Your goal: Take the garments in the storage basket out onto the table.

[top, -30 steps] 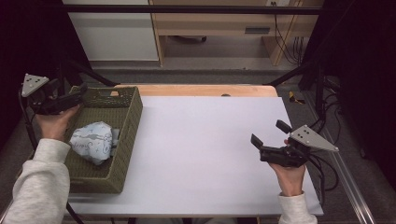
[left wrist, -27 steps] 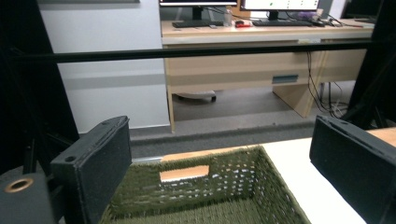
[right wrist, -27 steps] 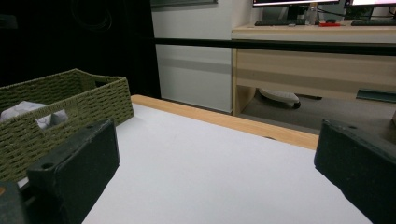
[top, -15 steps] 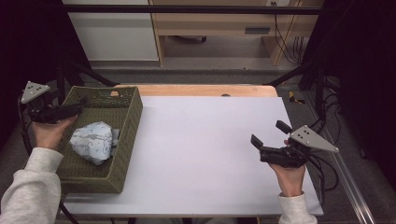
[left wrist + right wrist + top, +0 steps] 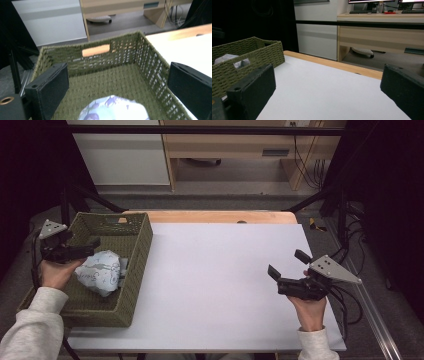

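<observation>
High view shows the left tongs (image 5: pixel 87 245) hovering with jaws apart over the green woven basket (image 5: pixel 134 285) at the worktop's (image 5: pixel 220 270) left edge, just above the crumpled patterned cloth (image 5: pixel 102 270) lying inside it, probably because that bundle is the thing being handled. The right tongs (image 5: pixel 290 270) wait wide open and empty over the bare worktop, well apart. Left gripper view reveals the basket's floor and handle slot (image 5: pixel 96 50); right gripper view catches the cloth (image 5: pixel 227 58) peeping above the rim.

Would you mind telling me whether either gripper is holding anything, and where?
Nothing is held: the left gripper gapes above the crumpled patterned cloth in the green woven basket; the right gripper is open.
</observation>
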The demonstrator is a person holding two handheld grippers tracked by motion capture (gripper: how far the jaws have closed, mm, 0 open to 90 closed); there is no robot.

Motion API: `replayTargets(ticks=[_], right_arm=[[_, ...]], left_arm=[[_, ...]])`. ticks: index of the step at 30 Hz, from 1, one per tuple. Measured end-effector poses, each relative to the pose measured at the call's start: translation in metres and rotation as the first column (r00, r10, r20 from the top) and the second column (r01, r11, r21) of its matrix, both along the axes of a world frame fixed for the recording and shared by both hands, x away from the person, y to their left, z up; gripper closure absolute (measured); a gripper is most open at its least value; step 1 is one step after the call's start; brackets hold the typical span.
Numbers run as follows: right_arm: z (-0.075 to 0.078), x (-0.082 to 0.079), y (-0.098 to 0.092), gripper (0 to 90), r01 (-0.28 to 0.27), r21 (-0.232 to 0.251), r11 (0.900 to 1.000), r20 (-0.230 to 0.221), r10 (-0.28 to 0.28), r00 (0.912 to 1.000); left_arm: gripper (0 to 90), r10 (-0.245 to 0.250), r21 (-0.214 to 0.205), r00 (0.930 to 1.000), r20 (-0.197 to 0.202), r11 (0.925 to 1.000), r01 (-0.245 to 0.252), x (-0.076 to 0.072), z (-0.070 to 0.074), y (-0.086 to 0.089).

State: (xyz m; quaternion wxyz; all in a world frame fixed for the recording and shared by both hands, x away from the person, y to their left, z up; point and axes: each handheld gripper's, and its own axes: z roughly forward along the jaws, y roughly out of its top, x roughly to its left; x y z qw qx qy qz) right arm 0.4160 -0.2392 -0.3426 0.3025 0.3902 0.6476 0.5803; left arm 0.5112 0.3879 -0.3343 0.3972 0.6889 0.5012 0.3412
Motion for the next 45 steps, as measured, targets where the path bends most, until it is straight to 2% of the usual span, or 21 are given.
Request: replayTargets(ticks=[3, 7, 10, 14, 20, 23, 27, 31, 34, 38, 39, 40, 41, 43, 45], right_arm=[[0.0, 0.0, 0.0, 0.3, 0.0, 0.0, 1.0, -0.001, 0.0, 1.0], [0.0, -0.001, 0.0, 0.3, -0.003, 0.003, 1.0, 0.002, 0.003, 1.0], [0.0, -0.001, 0.0, 0.3, -0.004, 0.007, 1.0, 0.004, 0.004, 1.0], [0.001, -0.002, -0.001, 0.3, -0.008, 0.002, 1.0, 0.008, 0.008, 0.9999], [0.001, -0.004, -0.001, 0.3, -0.009, 0.01, 0.9999, 0.009, 0.009, 0.9999], [0.002, -0.004, -0.002, 0.3, -0.005, 0.009, 1.0, 0.01, 0.005, 0.9999], [0.002, -0.005, -0.002, 0.3, -0.005, 0.009, 0.9999, 0.012, 0.005, 0.9999], [0.001, -0.004, -0.001, 0.3, -0.009, 0.004, 0.9999, 0.01, 0.009, 0.9999], [0.0, -0.004, 0.001, 0.3, -0.01, 0.008, 0.9999, 0.002, 0.01, 1.0], [0.0, -0.003, 0.001, 0.3, -0.01, 0.009, 0.9999, 0.007, 0.01, 0.9999], [0.0, -0.003, 0.001, 0.3, -0.01, 0.01, 0.9999, 0.005, 0.01, 0.9999], [0.001, -0.004, 0.001, 0.3, -0.008, 0.01, 0.9999, 0.003, 0.008, 1.0], [0.001, -0.004, 0.001, 0.3, -0.01, 0.01, 0.9999, 0.003, 0.01, 0.9999], [0.001, -0.004, 0.001, 0.3, -0.007, 0.009, 0.9999, 0.005, 0.007, 1.0], [0.001, -0.004, 0.0, 0.3, -0.006, 0.009, 0.9999, 0.011, 0.006, 0.9999]], left_arm=[[3.9, -0.006, 0.013, 0.9996, -0.028, 0.9999, 0.007, 0.0, -0.007, -0.001], [3.8, -0.003, 0.035, 0.9995, -0.033, 0.9994, 0.004, 0.0, -0.013, -0.001], [4.0, 0.005, 0.04, 0.9987, -0.05, 0.9992, -0.003, 0.001, -0.02, 0.001], [4.2, 0.015, 0.031, 0.996, -0.088, 0.9995, -0.012, 0.002, -0.027, 0.005], [3.6, 0.023, 0.043, 0.9903, -0.137, 0.9989, -0.017, 0.006, -0.034, 0.006], [3.6, 0.031, 0.05, 0.9818, -0.187, 0.9985, -0.022, 0.009, -0.041, 0.008], [3.7, 0.04, 0.057, 0.9658, -0.256, 0.998, -0.027, 0.012, -0.05, 0.013], [4.4, 0.044, 0.06, 0.9531, -0.299, 0.9978, -0.027, 0.015, -0.054, 0.013], [4.5, 0.041, 0.064, 0.9384, -0.343, 0.9977, -0.02, 0.017, -0.057, 0.013], [5.5, 0.043, 0.056, 0.9281, -0.37, 0.9981, -0.024, 0.019, -0.061, 0.014], [5.4, 0.046, 0.058, 0.9235, -0.381, 0.998, -0.025, 0.02, -0.062, 0.013], [5.5, 0.041, 0.066, 0.9223, -0.384, 0.9977, -0.017, 0.02, -0.062, 0.014], [5.8, 0.04, 0.055, 0.9185, -0.393, 0.9983, -0.02, 0.02, -0.063, 0.013], [6.3, 0.036, 0.056, 0.9172, -0.397, 0.9983, -0.015, 0.021, -0.064, 0.013], [6.6, 0.031, 0.049, 0.9113, -0.411, 0.9987, -0.012, 0.021, -0.065, 0.012]])
